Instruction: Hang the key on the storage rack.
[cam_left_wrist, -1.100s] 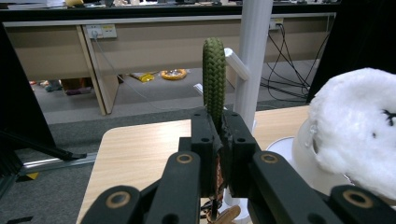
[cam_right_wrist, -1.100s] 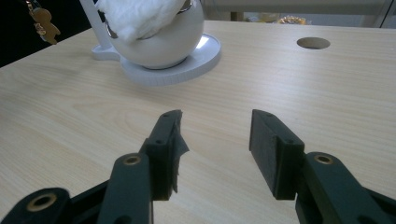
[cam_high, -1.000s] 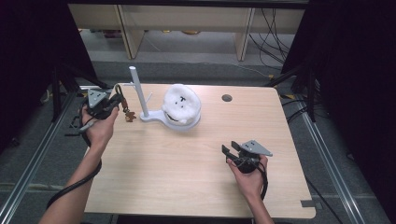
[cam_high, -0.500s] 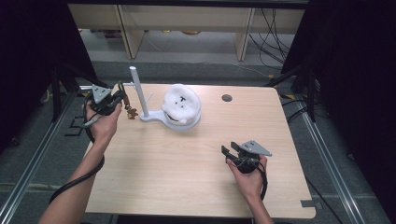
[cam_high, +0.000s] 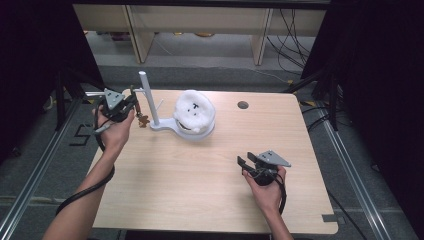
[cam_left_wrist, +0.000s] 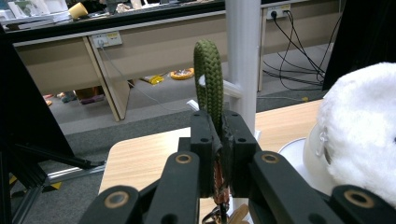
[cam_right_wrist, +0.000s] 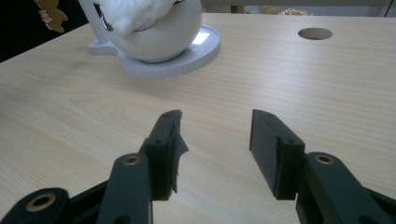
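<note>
Left gripper (cam_left_wrist: 218, 140) clamped on a green braided loop (cam_left_wrist: 208, 77).
I see it beside the white post (cam_high: 148, 100), perhaps a keychain; my right gripper (cam_right_wrist: 215, 140) rests open, empty.

Our left arm reaches far forward, up the left side. Its hand (cam_high: 116, 131) holds the left hand-held gripper (cam_high: 134, 102) up high, tips pointing to the right. The jaws are pressed tight together. Our right arm is bent in closer to us. Its hand (cam_high: 267, 187) holds the right hand-held gripper (cam_high: 245, 161) low, tips pointing left, jaws apart with nothing in between.
</note>
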